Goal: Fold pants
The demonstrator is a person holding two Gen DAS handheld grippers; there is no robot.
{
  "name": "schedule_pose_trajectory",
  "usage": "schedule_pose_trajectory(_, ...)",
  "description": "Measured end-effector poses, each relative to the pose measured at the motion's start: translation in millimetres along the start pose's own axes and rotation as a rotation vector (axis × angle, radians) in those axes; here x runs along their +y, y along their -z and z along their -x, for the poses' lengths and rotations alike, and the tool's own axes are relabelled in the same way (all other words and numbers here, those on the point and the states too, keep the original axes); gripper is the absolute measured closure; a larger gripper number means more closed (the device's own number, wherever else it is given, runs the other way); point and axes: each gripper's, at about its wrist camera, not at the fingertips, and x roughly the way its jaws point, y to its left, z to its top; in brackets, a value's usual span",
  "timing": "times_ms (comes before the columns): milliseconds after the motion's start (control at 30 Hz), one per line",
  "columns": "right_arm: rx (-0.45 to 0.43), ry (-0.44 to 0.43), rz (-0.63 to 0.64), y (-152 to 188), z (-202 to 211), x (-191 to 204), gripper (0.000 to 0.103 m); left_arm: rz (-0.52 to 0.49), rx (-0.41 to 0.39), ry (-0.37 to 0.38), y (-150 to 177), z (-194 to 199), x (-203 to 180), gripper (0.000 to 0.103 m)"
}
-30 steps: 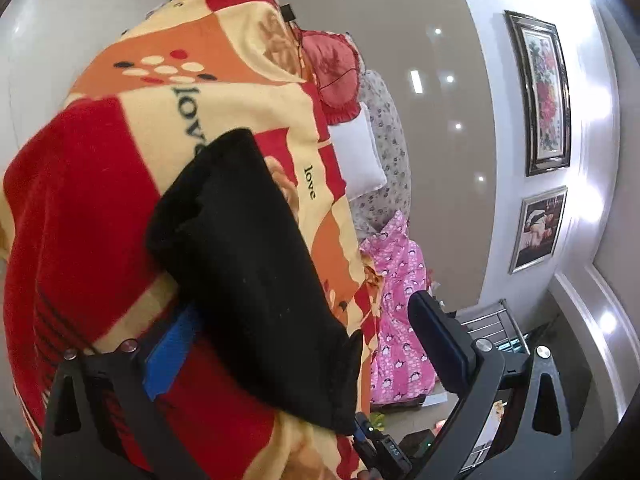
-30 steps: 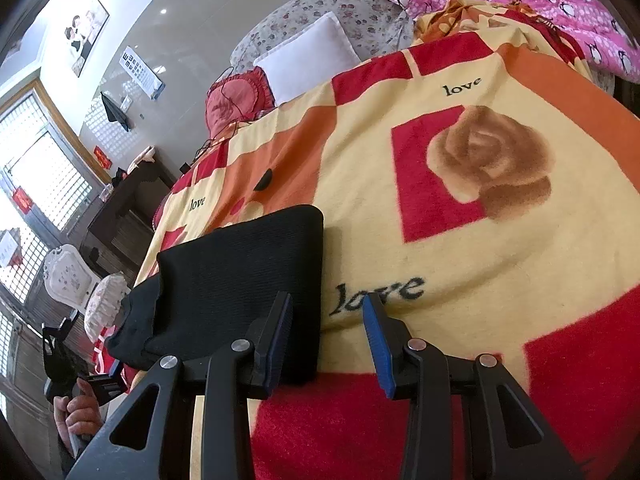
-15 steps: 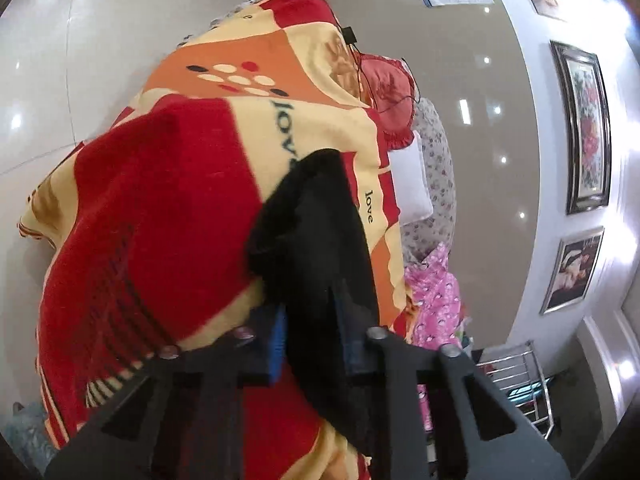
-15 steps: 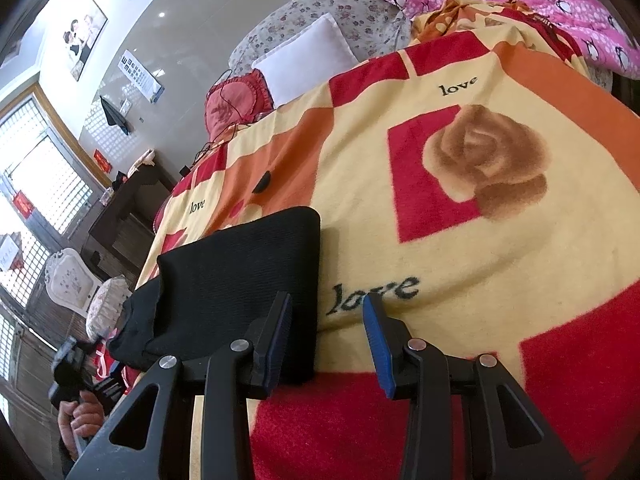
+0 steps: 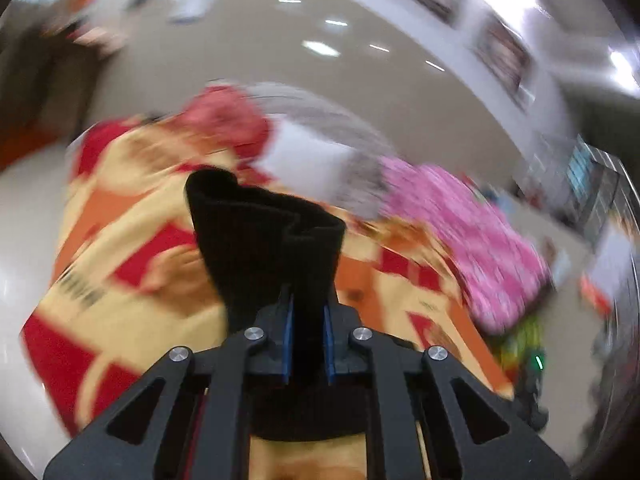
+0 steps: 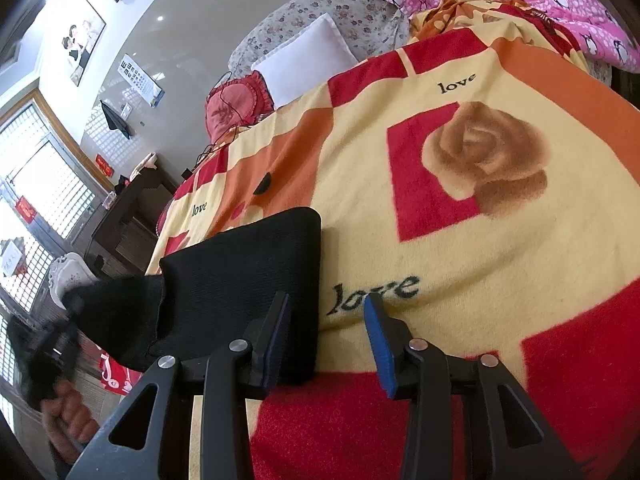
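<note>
Lifting one end of the pants for the next fold

The left gripper [image 5: 307, 332], closing, is clamped on the black pants [image 6: 248, 276] lying on the blanket-covered bed [image 6: 460, 240]; the right gripper [image 6: 326, 338], jaws opening, straddles their near corner, gripping nothing. Next, carry the lifted end across.

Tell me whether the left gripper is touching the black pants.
Touching. The left wrist view shows the left gripper closing, black pants pinched between both blue pads.

We see a bed covered by a red-yellow-orange "love" blanket [image 6: 500, 248]; black pants [image 6: 248, 276] lie folded on it, one end lifted off the edge.
</note>
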Motion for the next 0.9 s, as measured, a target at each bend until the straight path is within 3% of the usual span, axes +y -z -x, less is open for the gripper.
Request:
schedule_pose_trajectory(133,-0.006,-0.001,0.001,0.3,1.5,-0.6,0.062,-0.169,0.098,0.118,7.3,-23.0,-61.6,0.094)
schedule_pose_trajectory(267,-0.008,-0.01,-0.016,0.8,2.5,-3.5,0.062,-0.246,0.184,0.138,17.9,-53.2,-99.3,0.094)
schedule_pose_trajectory(567,-0.021,-0.051,-0.097,1.5,7.2,-19.1,0.062,-0.275,0.344,0.111,61.5,-94.4,-129.6,0.094)
schedule_pose_trajectory(900,-0.022,-0.045,-0.096,2.1,7.2,-15.3,0.061,-0.28,0.401,0.106,84.5,-117.5,-141.9,0.094)
